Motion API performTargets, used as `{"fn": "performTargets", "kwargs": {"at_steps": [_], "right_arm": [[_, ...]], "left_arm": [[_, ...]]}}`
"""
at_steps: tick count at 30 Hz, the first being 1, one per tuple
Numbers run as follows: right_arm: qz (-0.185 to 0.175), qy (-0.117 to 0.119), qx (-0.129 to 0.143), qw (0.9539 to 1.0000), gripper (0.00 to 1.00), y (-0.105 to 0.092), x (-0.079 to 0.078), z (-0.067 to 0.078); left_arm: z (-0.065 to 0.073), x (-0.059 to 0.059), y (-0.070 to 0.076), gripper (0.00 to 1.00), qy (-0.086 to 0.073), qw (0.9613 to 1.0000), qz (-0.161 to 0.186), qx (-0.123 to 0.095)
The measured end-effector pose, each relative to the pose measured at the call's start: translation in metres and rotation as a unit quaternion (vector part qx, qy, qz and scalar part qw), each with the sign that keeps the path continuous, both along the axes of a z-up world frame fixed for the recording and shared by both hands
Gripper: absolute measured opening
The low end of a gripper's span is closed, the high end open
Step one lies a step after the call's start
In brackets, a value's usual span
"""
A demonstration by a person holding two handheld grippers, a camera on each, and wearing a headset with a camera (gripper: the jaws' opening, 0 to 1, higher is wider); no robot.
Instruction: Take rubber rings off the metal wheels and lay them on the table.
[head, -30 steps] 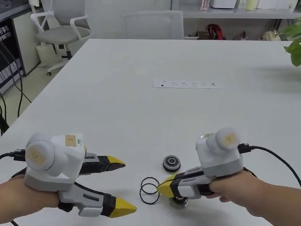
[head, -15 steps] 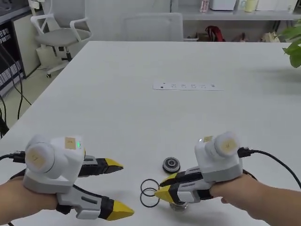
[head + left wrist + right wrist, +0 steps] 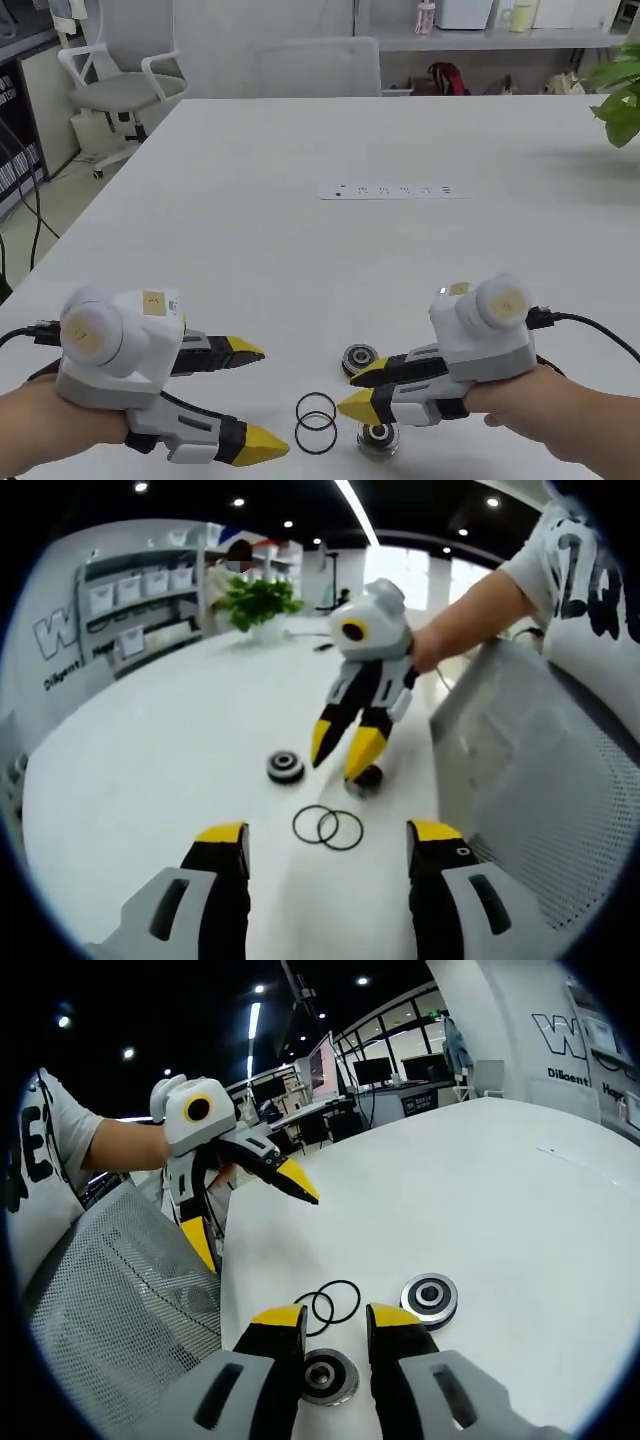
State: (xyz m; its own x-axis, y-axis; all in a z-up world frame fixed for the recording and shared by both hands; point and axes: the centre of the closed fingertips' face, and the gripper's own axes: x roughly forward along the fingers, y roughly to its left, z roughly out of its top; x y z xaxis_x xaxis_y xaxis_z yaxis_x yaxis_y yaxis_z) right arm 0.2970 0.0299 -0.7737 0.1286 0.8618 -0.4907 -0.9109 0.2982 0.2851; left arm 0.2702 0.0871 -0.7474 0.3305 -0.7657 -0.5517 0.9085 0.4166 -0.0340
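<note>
On the table (image 3: 300, 260), the nearer metal wheel (image 3: 378, 437) may be skidded away if nipped off-centre by the part-open right gripper (image 3: 348, 390).

A broad white table (image 3: 300, 220) takes up the middle of the room, with a white power strip (image 3: 392, 190) lying on it. A pale chair (image 3: 318, 65) stands at its far edge, and a white office chair (image 3: 120, 85) (armrests showing) sits on the light floor (image 3: 45, 215) to the left. A shelf (image 3: 480, 38) runs along the back wall, green leaves (image 3: 615, 95) hang at the right, and ceiling spotlights (image 3: 238, 501) glow overhead
</note>
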Motion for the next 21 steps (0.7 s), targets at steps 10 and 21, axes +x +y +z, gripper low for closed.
{"fn": "performTargets", "kwargs": {"at_steps": [10,21], "right_arm": [[-0.025,-0.006,-0.001,0.9997,0.22,-0.018,0.016,0.001],[-0.046,-0.012,-0.014,0.9988,0.22,-0.033,0.03,-0.009]], "left_arm": [[0.004,0.019,-0.009,0.64,-0.008,1.0,-0.001,-0.001],[-0.001,0.039,-0.016,0.62,-0.006,1.0,0.002,-0.001]]}}
